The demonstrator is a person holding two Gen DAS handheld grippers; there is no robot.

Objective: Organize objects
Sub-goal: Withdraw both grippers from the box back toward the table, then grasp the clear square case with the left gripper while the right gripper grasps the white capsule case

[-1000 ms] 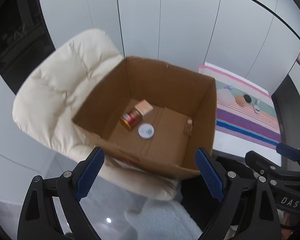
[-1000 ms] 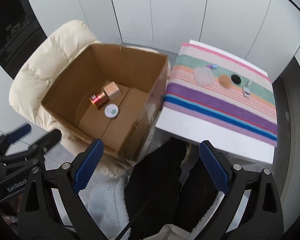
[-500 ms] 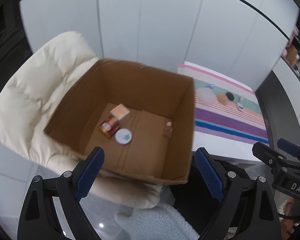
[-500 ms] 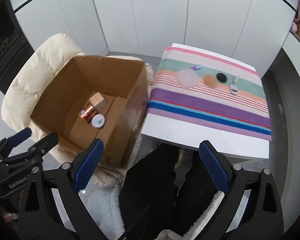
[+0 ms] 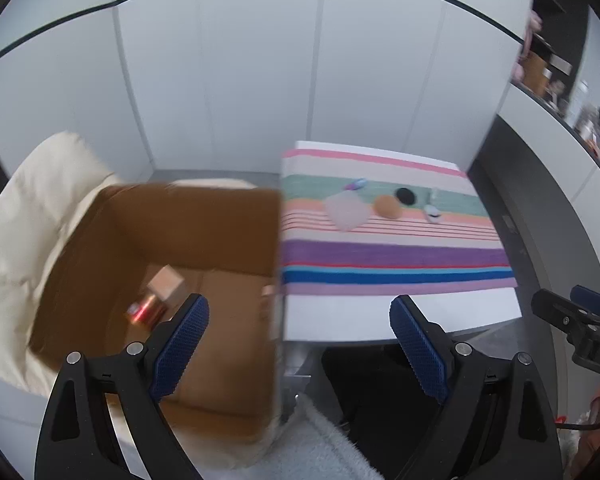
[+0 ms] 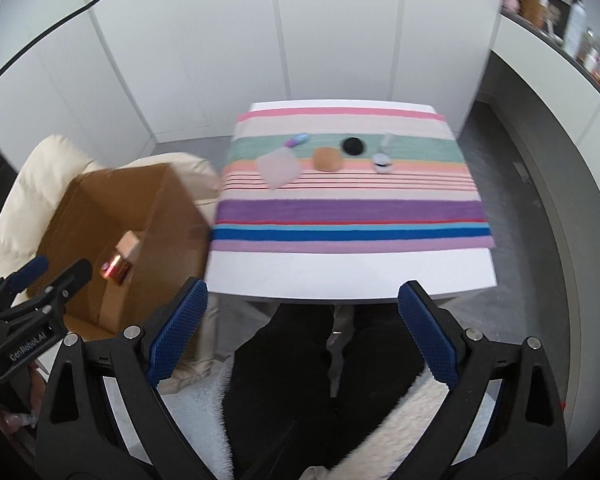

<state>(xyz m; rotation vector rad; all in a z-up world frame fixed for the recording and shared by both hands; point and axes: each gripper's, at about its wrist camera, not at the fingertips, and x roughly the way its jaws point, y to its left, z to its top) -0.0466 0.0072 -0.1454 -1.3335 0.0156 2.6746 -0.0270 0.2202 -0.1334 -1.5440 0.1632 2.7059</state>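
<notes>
Cardboard fills the left wrist view: an open brown box sits on a cream padded chair, already holding a small tan cube and a red tin. The left gripper hangs above the box's near corner, its blue-padded fingers spread wide with nothing between them. Right of the box stands a white surface under a striped cloth, and on the cloth's far bands lie the things not yet packed: a translucent square, a tan round piece, a black disc, a small purple item and a small pale one.

From the right wrist view, the right gripper faces that cloth squarely, fingers likewise spread and empty, above the person's dark-clad legs. By this reading the step in hand is a reach toward the next item. The next move calls for carrying a gripper beyond the purple band and closing on one piece, then bringing it to the box, which stands just left of the surface. White panelled walls back the scene; a shelf of blurred bottles runs far right of the box.
</notes>
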